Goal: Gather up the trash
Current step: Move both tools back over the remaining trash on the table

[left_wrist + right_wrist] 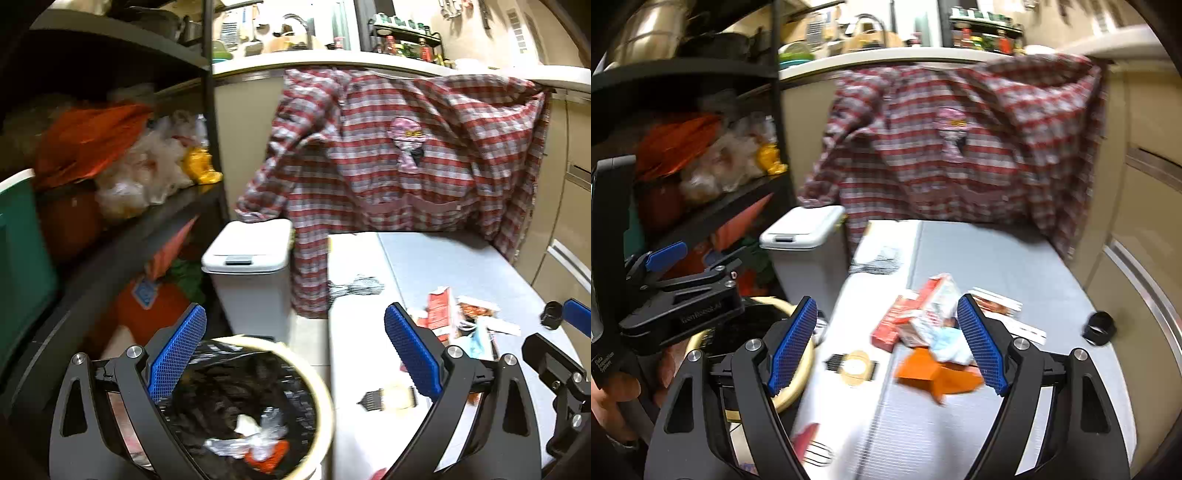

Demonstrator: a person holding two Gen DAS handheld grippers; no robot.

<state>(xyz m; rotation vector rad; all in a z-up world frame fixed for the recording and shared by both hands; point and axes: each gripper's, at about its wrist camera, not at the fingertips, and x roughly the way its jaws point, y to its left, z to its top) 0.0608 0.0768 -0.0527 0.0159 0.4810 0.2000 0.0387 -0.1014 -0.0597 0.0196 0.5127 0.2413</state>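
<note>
A round cream bin (325, 398) lined with a black bag stands on the floor left of the table and holds crumpled wrappers (258, 439). My left gripper (295, 354) is open and empty above the bin's rim. A pile of trash lies on the grey table (997, 258): red and white packets (923, 314), an orange wrapper (938, 376), a light blue scrap (949, 343). My right gripper (886, 343) is open and empty just above and in front of that pile. The left gripper also shows in the right wrist view (683, 273).
A white lidded bin (247, 254) stands beyond the cream bin. A red plaid shirt (388, 155) hangs behind the table. A black shelf (110, 192) with bags is at the left. A black cap (1100, 328), a round tag (855, 365) and a black wire whisk (879, 264) lie on the table.
</note>
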